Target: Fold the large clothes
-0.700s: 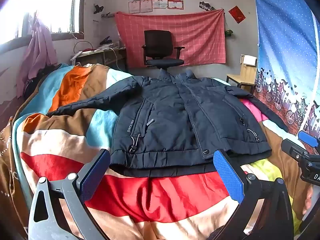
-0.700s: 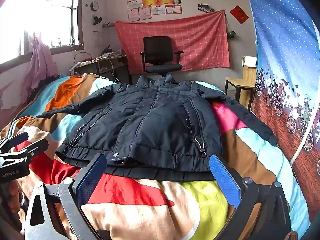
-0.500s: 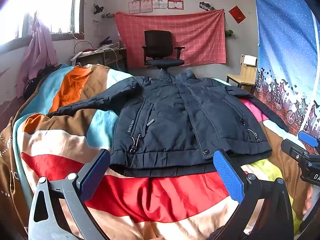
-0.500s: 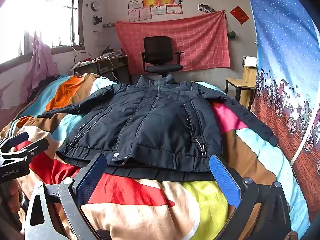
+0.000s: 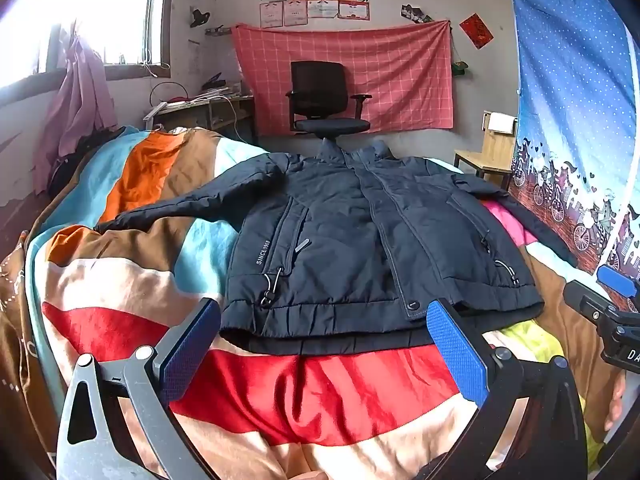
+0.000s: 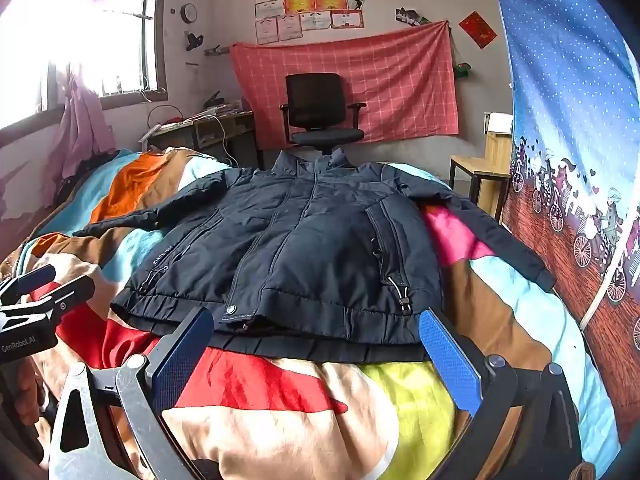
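Note:
A dark navy padded jacket (image 5: 360,240) lies flat and face up on the bed, collar at the far end, hem toward me, both sleeves spread out to the sides. It also shows in the right wrist view (image 6: 320,248). My left gripper (image 5: 324,344) is open and empty, just short of the hem's left half. My right gripper (image 6: 316,348) is open and empty, just short of the hem's right half. Each gripper shows at the edge of the other's view: the right gripper (image 5: 616,320), the left gripper (image 6: 36,304).
The bed has a striped multicoloured blanket (image 5: 320,392). A black office chair (image 5: 324,100) and a red checked cloth (image 5: 360,76) stand at the far wall. A desk (image 5: 204,112) is at the back left, a wooden stool (image 5: 488,152) and blue curtain (image 5: 572,120) at right.

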`<state>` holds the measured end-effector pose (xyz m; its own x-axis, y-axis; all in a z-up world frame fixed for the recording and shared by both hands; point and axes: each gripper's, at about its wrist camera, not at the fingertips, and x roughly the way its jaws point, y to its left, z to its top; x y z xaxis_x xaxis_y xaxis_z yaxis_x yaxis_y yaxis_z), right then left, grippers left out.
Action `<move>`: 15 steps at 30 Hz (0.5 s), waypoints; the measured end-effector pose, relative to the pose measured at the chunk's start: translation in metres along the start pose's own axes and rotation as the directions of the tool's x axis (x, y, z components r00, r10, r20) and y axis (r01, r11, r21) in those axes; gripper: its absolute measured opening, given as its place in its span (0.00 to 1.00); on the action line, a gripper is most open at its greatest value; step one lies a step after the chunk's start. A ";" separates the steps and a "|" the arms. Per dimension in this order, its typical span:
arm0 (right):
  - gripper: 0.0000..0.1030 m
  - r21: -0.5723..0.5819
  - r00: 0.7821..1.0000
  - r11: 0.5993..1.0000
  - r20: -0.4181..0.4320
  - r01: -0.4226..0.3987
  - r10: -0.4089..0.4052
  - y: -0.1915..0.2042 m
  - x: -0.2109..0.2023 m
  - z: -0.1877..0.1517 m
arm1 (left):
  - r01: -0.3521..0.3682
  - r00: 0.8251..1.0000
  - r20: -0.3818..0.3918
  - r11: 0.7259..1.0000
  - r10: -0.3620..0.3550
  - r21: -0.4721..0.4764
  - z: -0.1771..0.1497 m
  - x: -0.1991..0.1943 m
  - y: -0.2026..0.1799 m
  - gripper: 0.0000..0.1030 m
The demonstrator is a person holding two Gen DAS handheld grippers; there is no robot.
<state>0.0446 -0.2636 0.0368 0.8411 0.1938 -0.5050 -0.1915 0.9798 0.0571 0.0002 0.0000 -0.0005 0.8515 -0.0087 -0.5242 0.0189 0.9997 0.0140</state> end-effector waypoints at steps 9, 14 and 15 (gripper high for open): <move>1.00 0.006 1.000 1.000 0.002 0.001 -0.001 -0.002 0.000 0.000 | -0.001 1.000 0.002 1.000 0.001 0.000 0.000 0.000 0.000 0.98; 1.00 0.005 1.000 1.000 0.002 0.002 -0.002 0.001 0.001 0.001 | -0.004 1.000 0.001 1.000 0.004 0.000 0.001 0.000 0.002 0.98; 1.00 0.008 1.000 1.000 0.002 0.001 -0.001 0.001 0.001 0.001 | -0.003 1.000 0.000 1.000 0.003 -0.001 0.004 -0.001 0.002 0.98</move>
<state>0.0458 -0.2627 0.0370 0.8425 0.1926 -0.5031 -0.1865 0.9804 0.0630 0.0010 0.0022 0.0033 0.8516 -0.0054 -0.5242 0.0154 0.9998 0.0147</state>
